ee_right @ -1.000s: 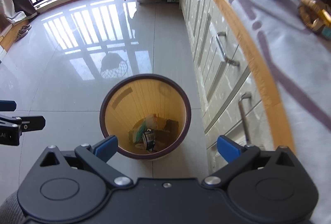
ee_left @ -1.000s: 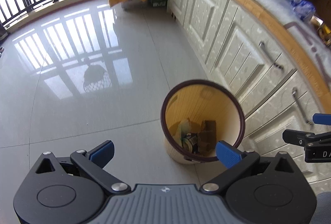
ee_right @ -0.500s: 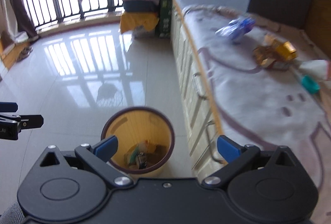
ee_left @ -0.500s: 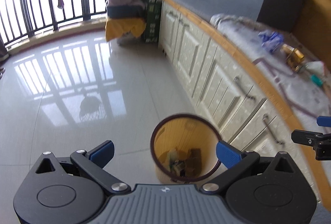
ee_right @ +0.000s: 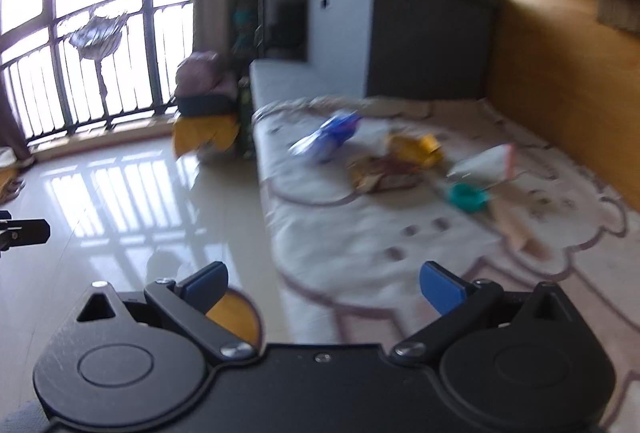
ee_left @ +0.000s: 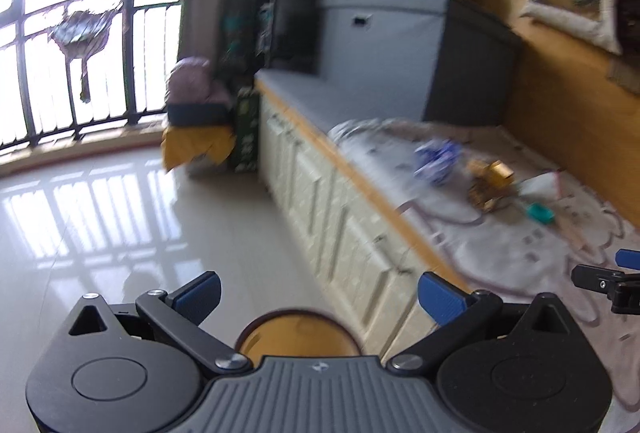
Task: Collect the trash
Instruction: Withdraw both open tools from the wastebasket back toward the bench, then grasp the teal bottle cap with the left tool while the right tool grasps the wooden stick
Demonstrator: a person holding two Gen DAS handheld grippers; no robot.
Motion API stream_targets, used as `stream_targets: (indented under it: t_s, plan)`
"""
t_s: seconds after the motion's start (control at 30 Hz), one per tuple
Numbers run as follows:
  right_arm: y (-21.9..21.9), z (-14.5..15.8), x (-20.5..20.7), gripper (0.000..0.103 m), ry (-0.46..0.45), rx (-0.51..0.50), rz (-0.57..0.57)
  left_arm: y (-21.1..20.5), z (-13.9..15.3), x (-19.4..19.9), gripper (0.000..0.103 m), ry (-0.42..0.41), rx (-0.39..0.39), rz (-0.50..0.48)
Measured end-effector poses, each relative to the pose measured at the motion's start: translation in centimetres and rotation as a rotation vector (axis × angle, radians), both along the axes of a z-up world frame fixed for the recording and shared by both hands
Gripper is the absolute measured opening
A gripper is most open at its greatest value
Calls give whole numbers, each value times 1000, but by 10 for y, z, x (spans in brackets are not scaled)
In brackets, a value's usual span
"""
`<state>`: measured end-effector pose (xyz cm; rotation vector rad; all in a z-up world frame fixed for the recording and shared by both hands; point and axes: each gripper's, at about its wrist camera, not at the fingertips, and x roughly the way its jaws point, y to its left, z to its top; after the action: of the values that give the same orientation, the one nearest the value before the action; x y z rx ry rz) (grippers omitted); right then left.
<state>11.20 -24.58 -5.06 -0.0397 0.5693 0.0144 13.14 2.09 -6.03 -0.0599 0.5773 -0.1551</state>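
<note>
Trash lies on the patterned cloth (ee_right: 360, 233) of the low cabinet top: a blue and white wrapper (ee_right: 328, 137) (ee_left: 438, 159), a gold wrapper (ee_right: 412, 147) (ee_left: 490, 179), a brown crumpled wrapper (ee_right: 380, 173), a white packet (ee_right: 486, 163) and a teal cap (ee_right: 466, 197) (ee_left: 540, 213). The yellow bin (ee_left: 296, 333) (ee_right: 236, 317) stands on the floor just below both grippers. My left gripper (ee_left: 318, 293) is open and empty. My right gripper (ee_right: 322, 285) is open and empty, over the cloth's near edge.
Cream cabinet doors (ee_left: 340, 233) run along the right of the glossy tiled floor (ee_left: 100, 213). A dark storage box (ee_right: 400, 33) sits at the far end of the cabinet top. A balcony railing (ee_right: 80, 93) and a yellow-covered stool (ee_right: 204, 129) stand at the back.
Both grippers have tilted up from looking down into the bin to looking along the cabinet top. The bin has dropped to the bottom edge of both views. Both stay open.
</note>
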Motion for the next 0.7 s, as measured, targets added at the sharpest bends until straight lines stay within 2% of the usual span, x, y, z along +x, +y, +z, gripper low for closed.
stream_targets:
  t_s: [0.37, 0.5, 0.7]
  plan:
    - [-88, 2, -15, 103, -147, -25, -174, -101, 7, 16, 103, -107, -48, -196]
    - [-120, -6, -9, 103, -159, -15, -241, -142, 6, 27, 103, -124, -60, -273]
    - [-162, -21, 10, 103, -150, 10, -294, -197, -1, 51, 103, -105, -93, -347]
